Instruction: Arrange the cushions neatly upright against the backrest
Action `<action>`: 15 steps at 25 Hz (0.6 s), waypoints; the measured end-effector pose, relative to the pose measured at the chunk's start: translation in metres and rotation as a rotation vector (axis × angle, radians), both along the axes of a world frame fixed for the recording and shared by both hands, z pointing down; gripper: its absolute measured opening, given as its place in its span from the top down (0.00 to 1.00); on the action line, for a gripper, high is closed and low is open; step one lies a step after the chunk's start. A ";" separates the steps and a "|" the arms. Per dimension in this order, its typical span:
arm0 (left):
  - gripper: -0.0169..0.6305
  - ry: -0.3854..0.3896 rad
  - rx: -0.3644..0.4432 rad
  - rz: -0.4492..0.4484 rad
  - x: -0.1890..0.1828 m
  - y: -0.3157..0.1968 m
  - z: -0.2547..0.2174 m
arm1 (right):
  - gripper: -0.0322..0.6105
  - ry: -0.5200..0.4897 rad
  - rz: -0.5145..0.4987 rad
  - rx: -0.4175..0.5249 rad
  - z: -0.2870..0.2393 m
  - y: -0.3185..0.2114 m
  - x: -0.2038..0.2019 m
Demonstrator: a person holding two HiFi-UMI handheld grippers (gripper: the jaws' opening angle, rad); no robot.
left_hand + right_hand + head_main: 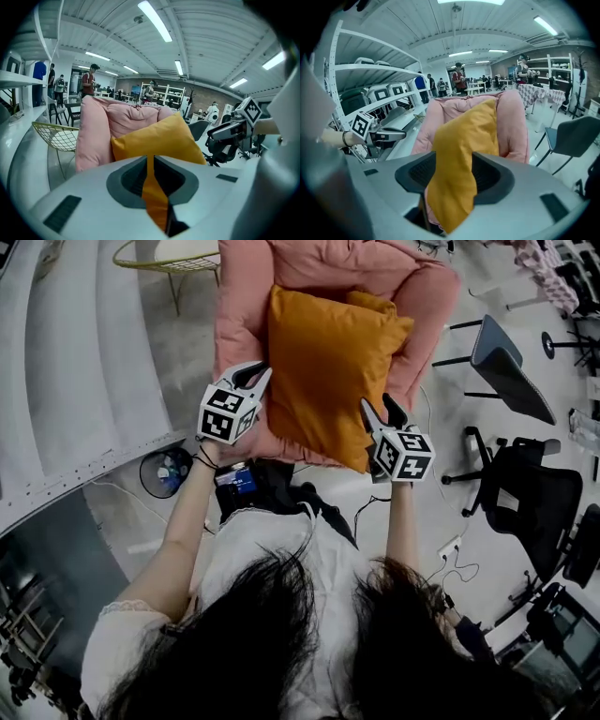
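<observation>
Dark hair (281, 638), orange cushion (328, 371), pink armchair (427, 296), grey floor (183, 362)

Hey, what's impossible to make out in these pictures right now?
- Seat of the pink padded armchair: head view, covered by the orange square fabric cushion.
- Cushion's lower edge: left gripper view, behind the left claw body.
- Distant people: both gripper views, too small.

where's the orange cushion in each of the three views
head view: upper centre, the orange cushion sits in the pink armchair.
left gripper view: centre, its edge pinched in the left tongs.
right gripper view: centre, hanging between the right tongs.
shared landmark: the pink armchair behind it.
</observation>
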State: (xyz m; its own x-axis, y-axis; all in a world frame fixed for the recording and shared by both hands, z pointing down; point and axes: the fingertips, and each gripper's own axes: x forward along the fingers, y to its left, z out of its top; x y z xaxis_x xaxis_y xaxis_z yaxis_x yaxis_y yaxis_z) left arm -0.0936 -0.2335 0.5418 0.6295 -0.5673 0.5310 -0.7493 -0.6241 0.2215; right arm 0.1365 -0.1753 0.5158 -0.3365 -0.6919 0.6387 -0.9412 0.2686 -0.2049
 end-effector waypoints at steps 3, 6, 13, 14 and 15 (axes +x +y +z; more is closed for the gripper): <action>0.91 -0.017 -0.048 0.027 0.000 -0.020 0.029 | 0.56 0.023 -0.016 -0.048 0.014 -0.015 0.002; 0.88 -0.031 -0.108 0.044 -0.001 -0.038 0.059 | 0.53 0.021 -0.012 -0.101 0.030 -0.030 0.003; 0.57 0.015 -0.283 0.048 -0.002 -0.074 0.126 | 0.50 0.037 0.002 -0.182 0.059 -0.048 0.005; 0.53 0.034 -0.313 0.062 0.000 -0.078 0.134 | 0.50 0.038 0.002 -0.187 0.061 -0.049 0.004; 0.50 0.062 -0.344 0.078 0.004 -0.080 0.142 | 0.50 0.042 0.004 -0.192 0.063 -0.051 0.004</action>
